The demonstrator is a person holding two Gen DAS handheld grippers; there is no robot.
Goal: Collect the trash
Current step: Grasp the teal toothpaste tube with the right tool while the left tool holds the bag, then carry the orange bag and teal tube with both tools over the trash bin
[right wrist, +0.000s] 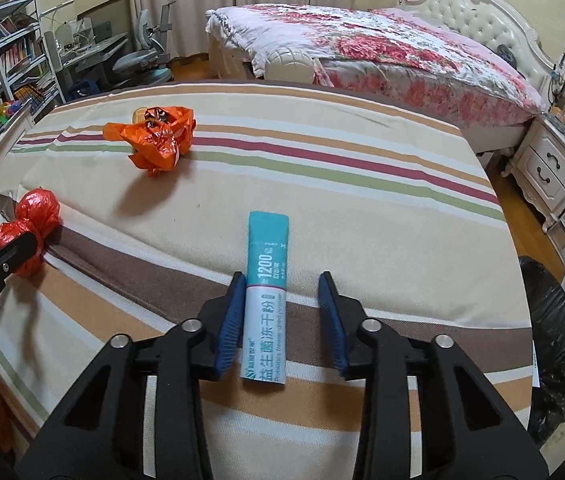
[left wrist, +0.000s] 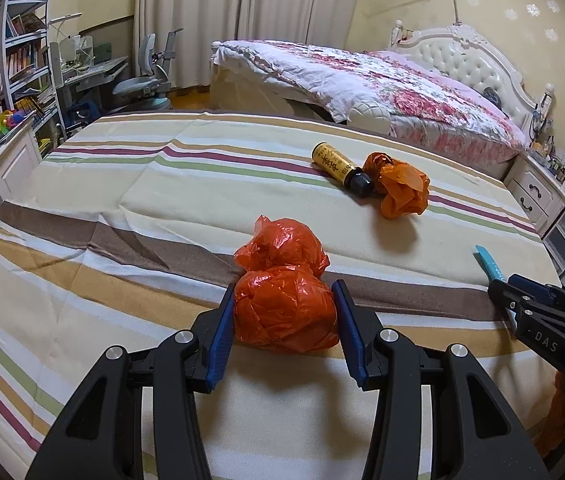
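A crumpled red plastic bag (left wrist: 284, 280) lies on the striped tablecloth (left wrist: 162, 200). My left gripper (left wrist: 285, 312) is open with its fingers on either side of the bag's near lobe, touching it. A teal and white sachet (right wrist: 267, 296) lies between the fingers of my right gripper (right wrist: 280, 316), which is open; the left pad touches it. An orange crumpled bag (left wrist: 400, 186) and a yellow bottle with a black cap (left wrist: 340, 168) lie farther back. The right gripper (left wrist: 538, 312) also shows in the left wrist view.
A black trash bag (right wrist: 550, 340) hangs off the table's right edge. A bed with a floral quilt (left wrist: 382, 80) stands behind the table, white nightstands (right wrist: 550, 172) to the right, a desk, chair and bookshelves (left wrist: 14, 60) to the left.
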